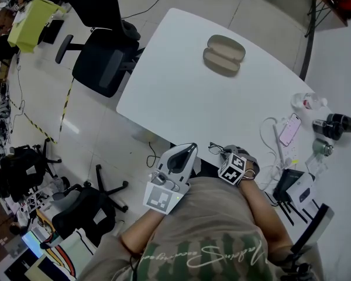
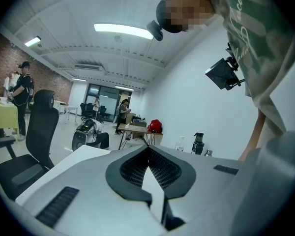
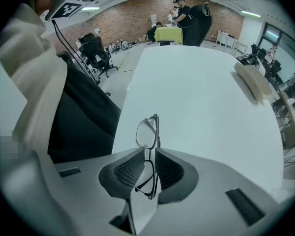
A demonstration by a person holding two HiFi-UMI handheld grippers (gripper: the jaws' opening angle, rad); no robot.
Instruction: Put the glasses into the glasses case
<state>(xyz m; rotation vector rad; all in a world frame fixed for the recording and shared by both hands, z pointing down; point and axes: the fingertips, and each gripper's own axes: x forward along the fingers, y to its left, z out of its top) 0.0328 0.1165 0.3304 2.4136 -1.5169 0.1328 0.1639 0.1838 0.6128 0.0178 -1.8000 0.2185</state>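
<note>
Head view: the glasses case (image 1: 224, 54) lies on the far part of the white table (image 1: 181, 92) and appears open, with both shell halves facing up. The left gripper (image 1: 187, 151) and right gripper (image 1: 222, 154) are held close to the person's torso at the near table edge, well apart from the case. The glasses (image 1: 215, 149) show as a thin dark frame at the tip of the right gripper.

Left gripper view: the left gripper (image 2: 148, 149) points out into the room. Its jaws are together with nothing between them.

Right gripper view: the jaws of the right gripper (image 3: 150, 154) are clamped on the glasses (image 3: 147, 134). The frame is edge-on, with one lens standing above the jaws. The glasses case (image 3: 253, 82) lies far across the table (image 3: 196, 97).

Hazards:
- The grip bears on a narrow section of thin frame. The glasses could pivot or slip during the reach.
- Whether the temples are folded cannot be determined. Unfolded temples could catch on the case rim.
- Nothing holds the case. Insertion pressure could push it along the smooth table.
</note>
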